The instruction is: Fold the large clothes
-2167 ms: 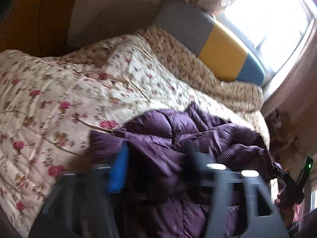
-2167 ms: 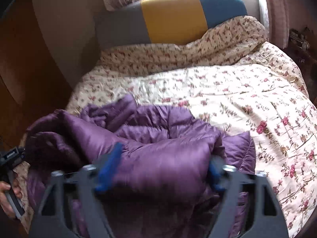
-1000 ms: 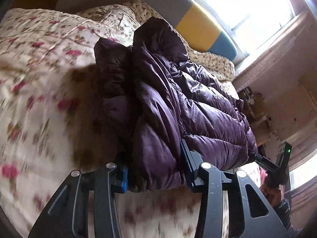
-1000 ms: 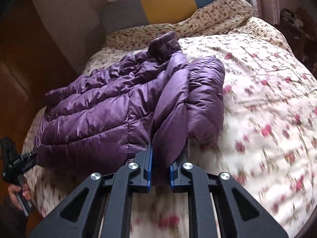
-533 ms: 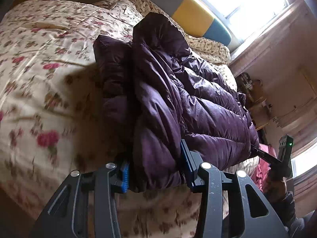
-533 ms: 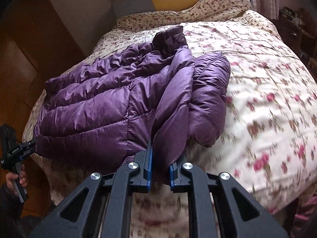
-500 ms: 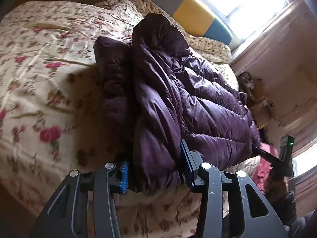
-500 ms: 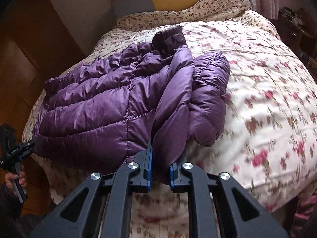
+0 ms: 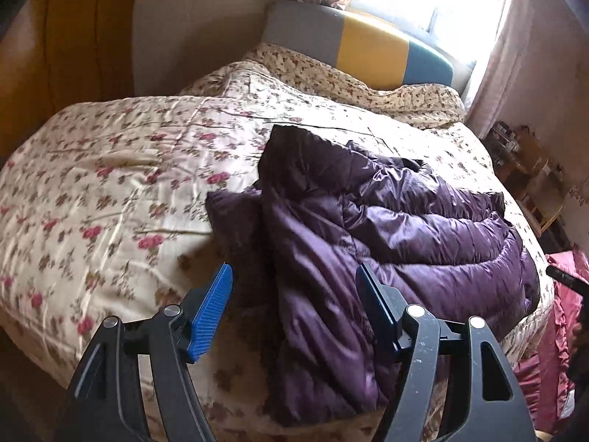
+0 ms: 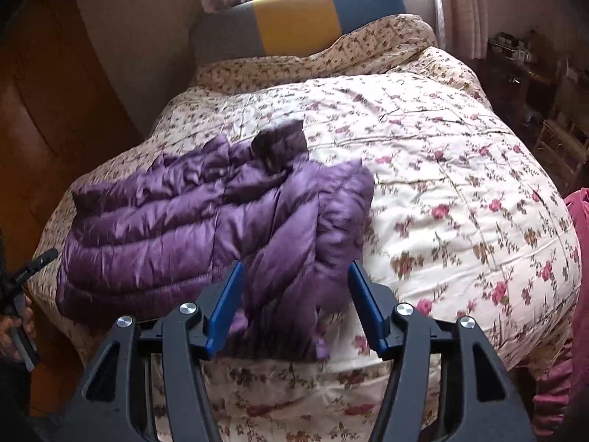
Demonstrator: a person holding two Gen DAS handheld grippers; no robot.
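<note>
Left wrist: purple puffer jacket (image 9: 386,243) lies folded on floral quilt (image 9: 110,191) near bed's front edge. Left gripper (image 9: 294,305) jaws opening, jacket edge between them, pads not pressing.

Right wrist: jacket (image 10: 206,228) w/ 1 sleeve folded over. Right gripper (image 10: 294,305) jaws opening, clear of fabric.

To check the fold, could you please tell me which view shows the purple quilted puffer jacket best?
The right wrist view: the purple quilted puffer jacket is brightly lit, its outline mostly visible. The left wrist view shows it darker, tongs covering its near edge.
</note>
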